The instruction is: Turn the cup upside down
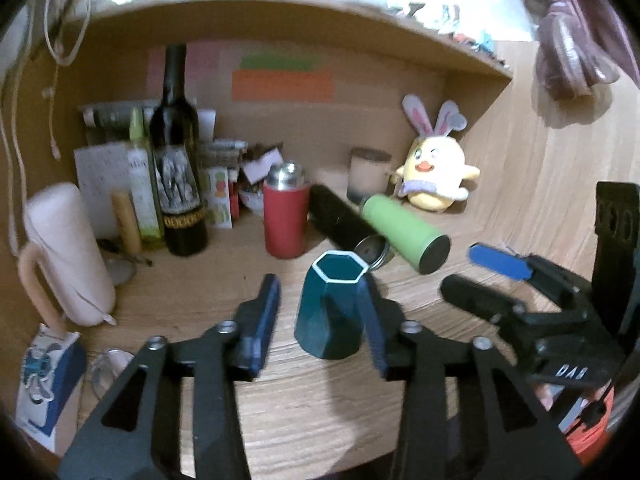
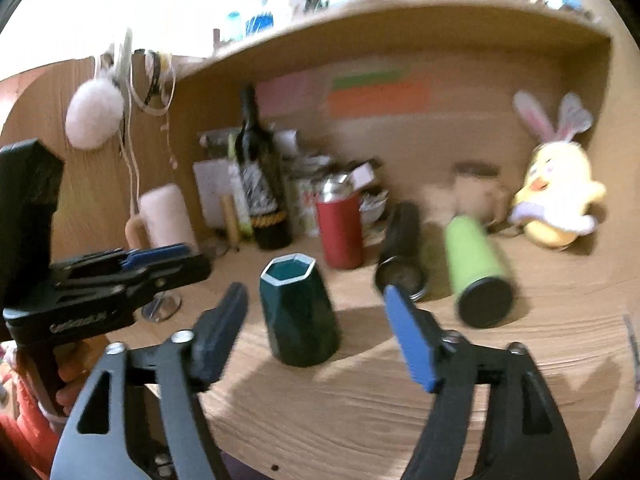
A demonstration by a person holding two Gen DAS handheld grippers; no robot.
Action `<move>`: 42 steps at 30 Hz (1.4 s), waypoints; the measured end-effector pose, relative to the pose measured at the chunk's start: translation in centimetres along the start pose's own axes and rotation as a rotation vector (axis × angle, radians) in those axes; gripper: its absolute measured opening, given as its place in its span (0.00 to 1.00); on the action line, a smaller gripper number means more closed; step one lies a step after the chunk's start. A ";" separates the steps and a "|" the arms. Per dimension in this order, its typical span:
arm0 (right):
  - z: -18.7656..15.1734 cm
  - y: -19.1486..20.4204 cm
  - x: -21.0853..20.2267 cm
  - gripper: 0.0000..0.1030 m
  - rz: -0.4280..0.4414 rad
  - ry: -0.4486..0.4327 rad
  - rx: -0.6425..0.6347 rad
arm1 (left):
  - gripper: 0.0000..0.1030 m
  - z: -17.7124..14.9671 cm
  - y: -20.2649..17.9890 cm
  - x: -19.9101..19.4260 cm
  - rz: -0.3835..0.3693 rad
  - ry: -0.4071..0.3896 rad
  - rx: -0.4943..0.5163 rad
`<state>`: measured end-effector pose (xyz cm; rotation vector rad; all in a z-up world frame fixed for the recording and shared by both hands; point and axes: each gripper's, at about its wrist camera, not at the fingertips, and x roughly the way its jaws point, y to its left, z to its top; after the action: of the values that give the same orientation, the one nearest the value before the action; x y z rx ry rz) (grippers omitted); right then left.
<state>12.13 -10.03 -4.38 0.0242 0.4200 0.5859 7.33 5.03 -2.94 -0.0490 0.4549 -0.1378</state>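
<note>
A dark green faceted cup point(image 1: 330, 312) with a white hexagonal rim stands upright on the wooden desk, mouth up. My left gripper point(image 1: 320, 320) is open, its fingers on either side of the cup, the right finger close against it. In the right wrist view the cup point(image 2: 298, 312) stands between the fingers of my open right gripper point(image 2: 316, 320), nearer the left finger, apart from both. The right gripper also shows in the left wrist view point(image 1: 488, 276), and the left gripper in the right wrist view point(image 2: 160, 264).
Behind the cup stand a red flask point(image 1: 285, 216), a dark wine bottle point(image 1: 178, 184) and a pink mug point(image 1: 66, 256). A green flask point(image 1: 406, 232) and a black tube point(image 1: 340, 216) lie on their sides. A yellow plush chick point(image 1: 436, 172) sits at the back right.
</note>
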 end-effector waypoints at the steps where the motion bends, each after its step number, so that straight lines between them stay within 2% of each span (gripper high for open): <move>1: 0.2 -0.1 -0.8 0.79 -0.010 -0.019 0.001 | 0.56 0.1 -0.2 -0.5 0.005 -0.014 0.003; 5: 0.9 -0.4 -4.1 0.88 -0.062 -0.086 -0.001 | 0.69 0.3 -1.6 -3.4 0.044 -0.087 0.019; 7: 1.1 -0.7 -5.6 1.00 -0.087 -0.116 0.012 | 0.83 0.2 -2.0 -4.7 0.059 -0.113 0.014; 12: 1.2 -1.3 -8.3 1.00 -0.103 -0.152 0.054 | 0.98 -0.1 -3.1 -7.3 0.119 -0.171 0.015; 25: 1.1 0.4 -12.5 1.00 -0.158 -0.210 -0.007 | 1.00 -0.7 -4.1 -10.2 0.141 -0.213 -0.008; 42: 1.0 1.0 -12.1 1.00 -0.156 -0.194 -0.025 | 1.00 -0.8 -3.6 -10.1 0.137 -0.200 -0.027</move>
<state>2.89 -15.62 1.26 0.0238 0.2234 0.4307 -2.45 2.87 1.02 -0.0573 0.2593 0.0078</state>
